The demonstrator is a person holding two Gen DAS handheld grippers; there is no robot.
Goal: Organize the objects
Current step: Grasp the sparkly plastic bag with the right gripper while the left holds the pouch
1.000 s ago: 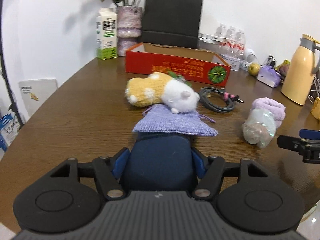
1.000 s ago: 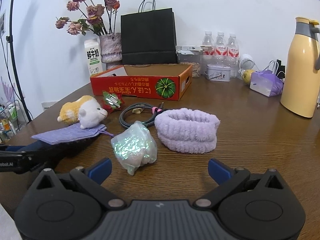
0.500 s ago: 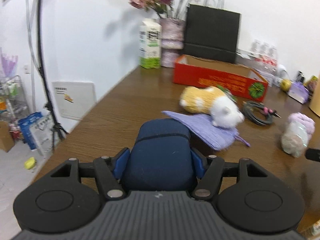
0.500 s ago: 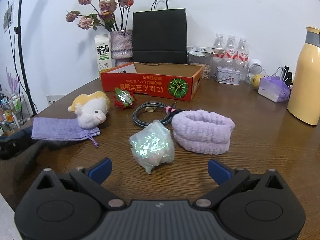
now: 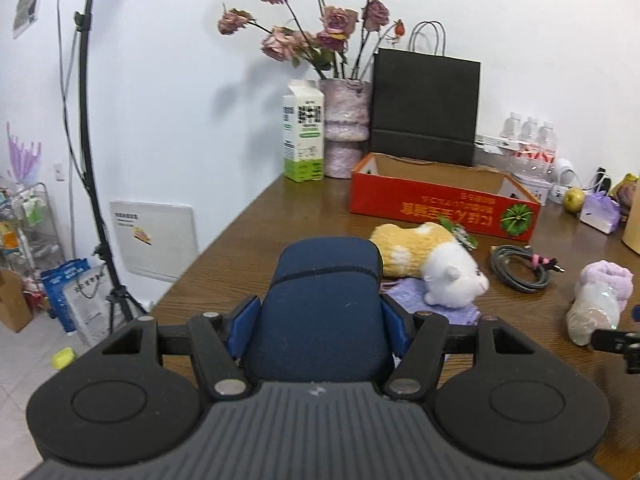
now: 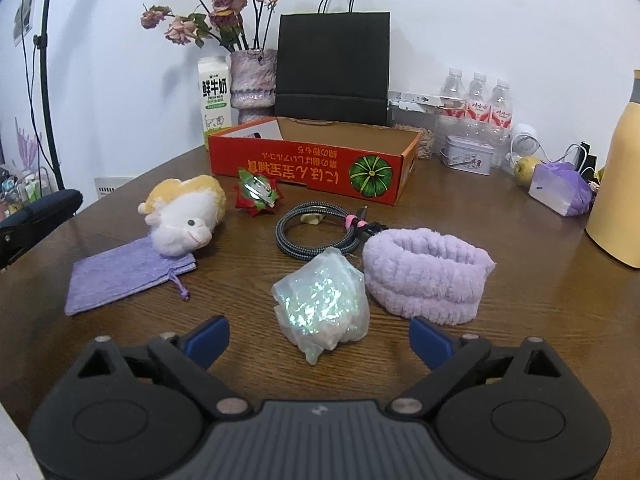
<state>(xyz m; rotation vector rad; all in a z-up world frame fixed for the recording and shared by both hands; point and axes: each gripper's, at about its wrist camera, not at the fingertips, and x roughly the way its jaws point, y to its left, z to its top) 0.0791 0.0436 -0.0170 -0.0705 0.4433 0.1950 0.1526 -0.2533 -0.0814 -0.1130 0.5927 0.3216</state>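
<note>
Left gripper (image 5: 320, 320) clamped on a dark blue case (image 5: 324, 300), held above the surface's (image 6: 520, 300) edge. Right gripper (image 6: 320, 338) spread wide, jaws just narrowed slightly, gripping nothing, an iridescent wrapped bundle (image 6: 322, 306) lying just ahead between its fingers. Nearby: purple pouch (image 6: 120, 274) under a plush toy (image 6: 184, 216), coiled cable (image 6: 316, 232), lilac headband (image 6: 426, 276), red cardboard box (image 6: 316, 168) behind.
</note>
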